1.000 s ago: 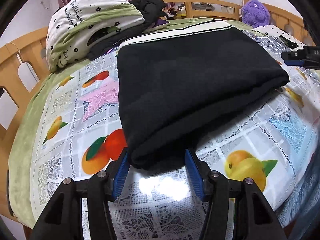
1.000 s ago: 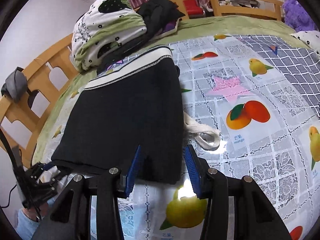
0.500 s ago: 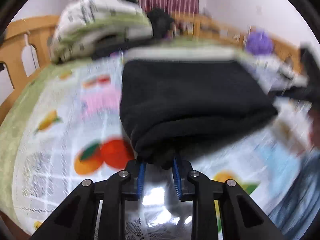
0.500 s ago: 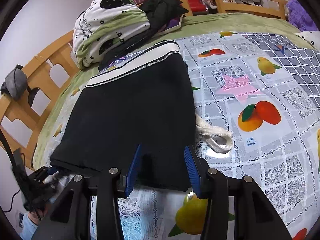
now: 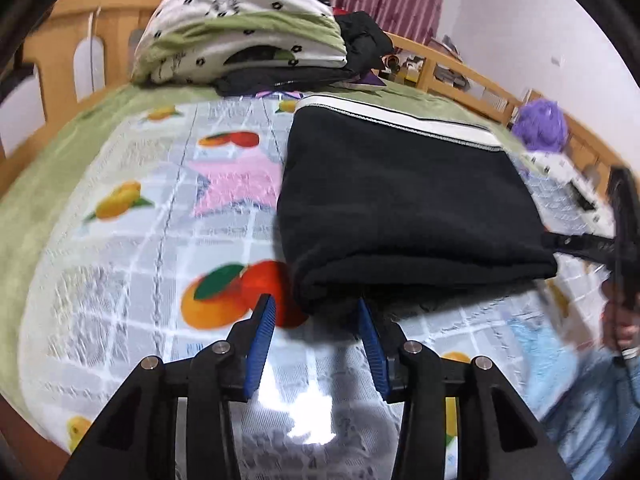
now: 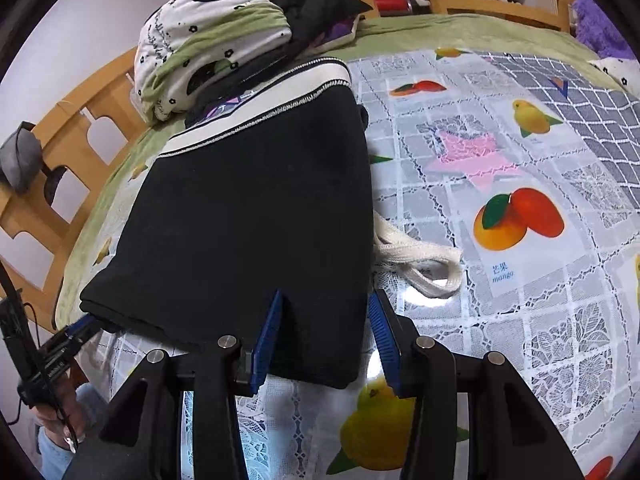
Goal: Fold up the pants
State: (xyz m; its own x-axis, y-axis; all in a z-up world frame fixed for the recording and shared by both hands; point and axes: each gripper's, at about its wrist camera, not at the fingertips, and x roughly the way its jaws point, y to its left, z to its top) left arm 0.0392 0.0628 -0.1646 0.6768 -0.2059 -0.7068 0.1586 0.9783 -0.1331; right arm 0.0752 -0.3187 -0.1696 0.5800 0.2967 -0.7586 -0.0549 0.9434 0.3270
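The black pants (image 5: 400, 200) lie folded into a thick rectangle on the bed, white waistband (image 5: 400, 122) at the far end. My left gripper (image 5: 315, 304) is at their near left corner. Its jaws are opening, and the corner sits between the blue pads (image 5: 262, 344) without being pressed. In the right wrist view the pants (image 6: 248, 208) reach under my right gripper (image 6: 327, 296), which stands open over their near right corner. A white drawstring (image 6: 416, 264) loops out at the right edge. The left gripper (image 6: 80, 328) shows at the far corner.
A folded white and green quilt (image 5: 240, 28) and dark clothes (image 5: 360, 40) are piled behind the waistband. Wooden bed rails (image 6: 80, 140) run around the fruit-print bedspread (image 5: 120, 240). A purple plush toy (image 5: 540, 126) sits at the far right. A hand (image 5: 624, 320) holds the right gripper.
My left gripper pinched the pants' near corner half a second ago and has since spread its pads and rolled. The right gripper and the pants have stayed put.
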